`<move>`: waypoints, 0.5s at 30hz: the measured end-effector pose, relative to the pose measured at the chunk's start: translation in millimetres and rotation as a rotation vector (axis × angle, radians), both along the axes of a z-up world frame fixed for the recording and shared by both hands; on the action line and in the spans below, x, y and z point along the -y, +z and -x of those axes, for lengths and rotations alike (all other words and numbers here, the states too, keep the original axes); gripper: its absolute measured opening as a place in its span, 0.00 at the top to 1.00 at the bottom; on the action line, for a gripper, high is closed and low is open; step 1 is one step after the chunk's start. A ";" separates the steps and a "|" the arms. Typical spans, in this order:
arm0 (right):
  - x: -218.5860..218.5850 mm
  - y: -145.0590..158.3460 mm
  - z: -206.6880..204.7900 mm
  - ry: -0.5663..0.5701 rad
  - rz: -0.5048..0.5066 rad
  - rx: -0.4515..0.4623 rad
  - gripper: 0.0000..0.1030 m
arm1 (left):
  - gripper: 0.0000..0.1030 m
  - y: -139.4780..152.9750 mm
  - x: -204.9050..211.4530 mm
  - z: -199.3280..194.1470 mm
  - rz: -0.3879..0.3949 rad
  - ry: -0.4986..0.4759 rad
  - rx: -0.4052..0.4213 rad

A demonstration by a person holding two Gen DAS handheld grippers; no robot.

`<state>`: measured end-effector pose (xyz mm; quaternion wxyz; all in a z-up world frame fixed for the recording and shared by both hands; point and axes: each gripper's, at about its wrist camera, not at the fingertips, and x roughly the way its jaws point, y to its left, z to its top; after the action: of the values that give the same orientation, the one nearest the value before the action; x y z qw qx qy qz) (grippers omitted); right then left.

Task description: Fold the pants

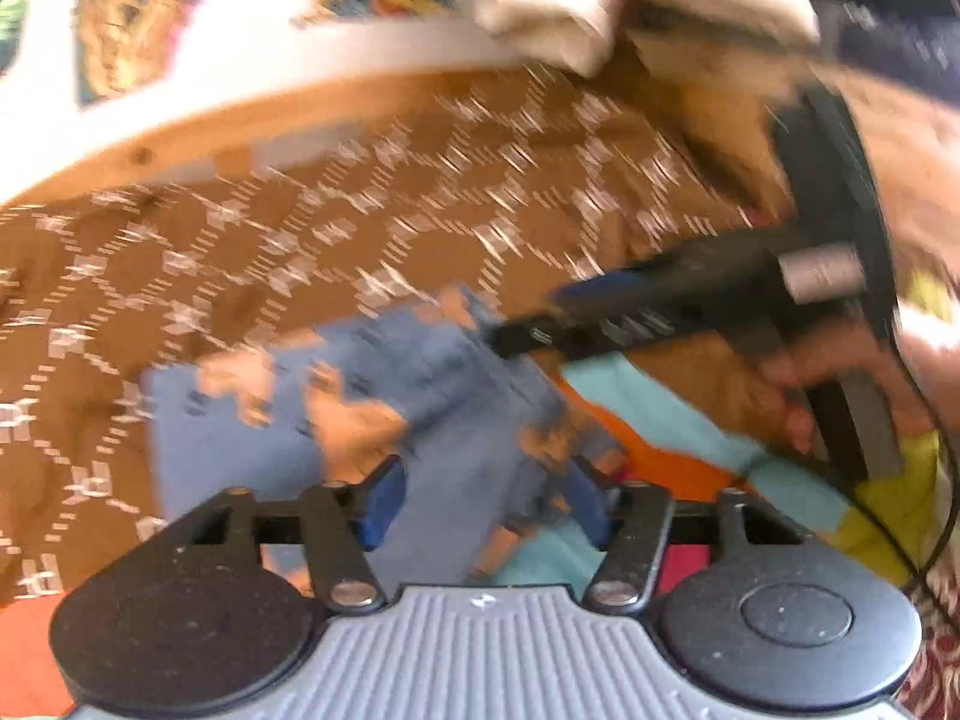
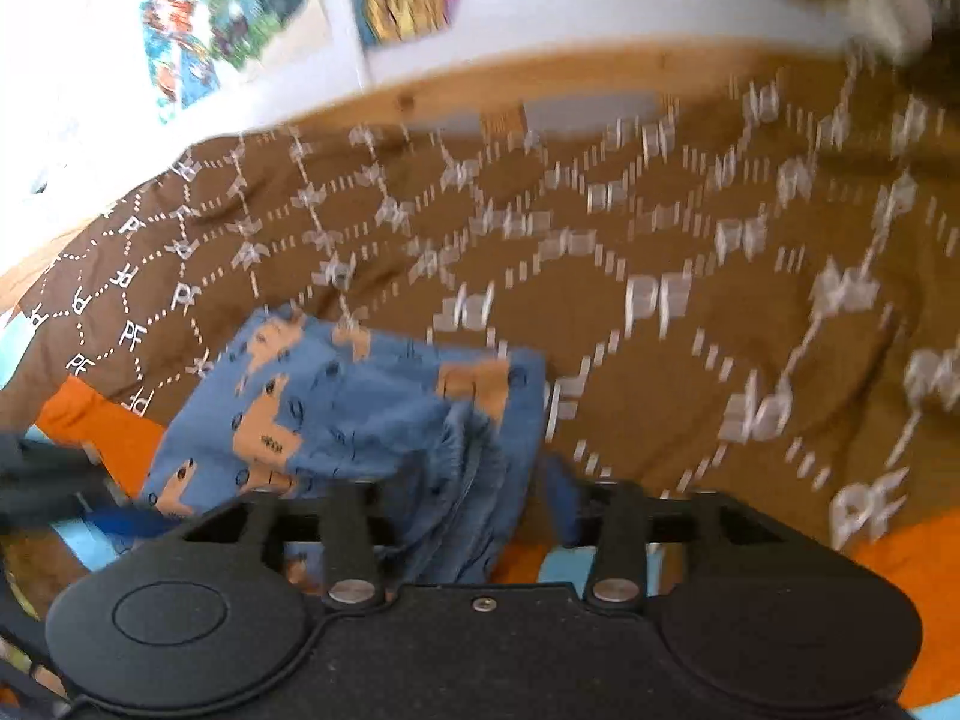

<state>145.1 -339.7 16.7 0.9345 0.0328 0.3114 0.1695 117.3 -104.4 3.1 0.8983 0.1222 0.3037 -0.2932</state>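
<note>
Small blue pants (image 1: 300,420) with orange prints lie folded on a brown patterned blanket (image 1: 300,228). My left gripper (image 1: 483,504) stands open just over their near edge, its blue pads wide apart with cloth lying loosely between them. My right gripper (image 1: 540,318) reaches in from the right, held by a hand (image 1: 798,390), with its tips at the pants' far right corner. In the right wrist view the pants (image 2: 336,408) show their gathered waistband (image 2: 468,480) between the open jaws of the right gripper (image 2: 462,516). The left gripper (image 2: 54,480) is at the left edge, blurred.
The blanket (image 2: 660,252) covers a bed with a wooden frame edge (image 1: 180,138) against a white wall with colourful posters (image 2: 204,18). An orange and teal sheet (image 1: 660,420) lies under the pants' near side. Pale folded items (image 1: 570,6) sit at the far right.
</note>
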 end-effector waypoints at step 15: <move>-33.6 -30.0 -28.5 -0.062 0.262 0.132 0.10 | 0.44 -34.2 -16.7 -127.2 -0.190 0.309 0.086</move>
<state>173.6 -306.1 -13.3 0.9539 -0.0909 0.2678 0.1003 244.5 -87.7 -31.1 0.9292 0.1709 0.3064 -0.1164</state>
